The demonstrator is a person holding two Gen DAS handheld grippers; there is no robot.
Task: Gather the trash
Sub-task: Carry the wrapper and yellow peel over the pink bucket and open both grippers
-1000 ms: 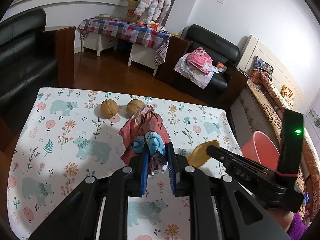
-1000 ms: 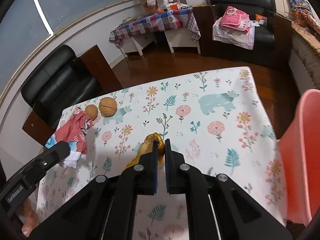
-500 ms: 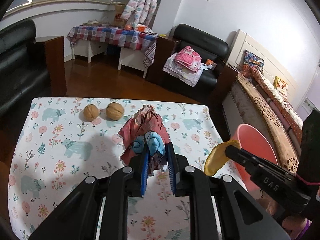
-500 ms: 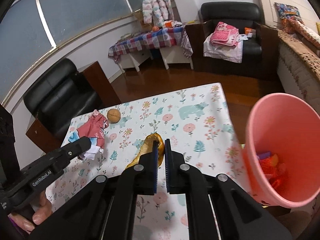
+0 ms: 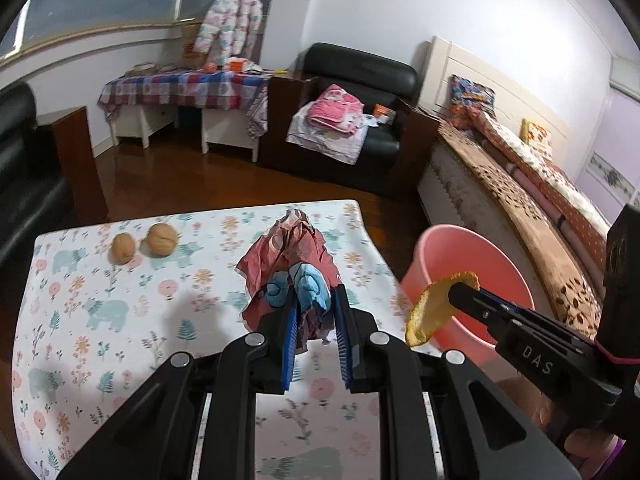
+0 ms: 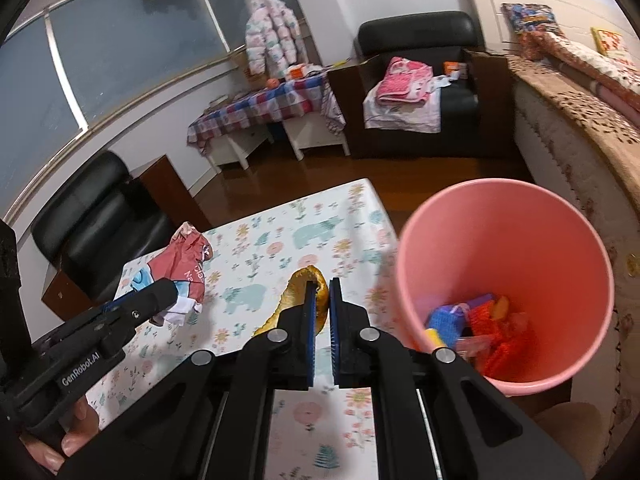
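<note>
Left gripper (image 5: 316, 312) at lower centre, angled downward, clamped on something; right gripper (image 6: 322, 300) likewise, jaws nearly together.

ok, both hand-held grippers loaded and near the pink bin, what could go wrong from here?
1. The peel is pinched only at one end by the right hand-held gripper and isn't yet over the bin; it could slip onto the table edge.
2. The crumpled wrapper in the left hand-held gripper hangs loosely and may snag the rim.

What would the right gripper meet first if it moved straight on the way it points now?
Probably the floral tablecloth. The right gripper, shut on the yellow peel, points beside the pink bin, though depth is unclear.
</note>
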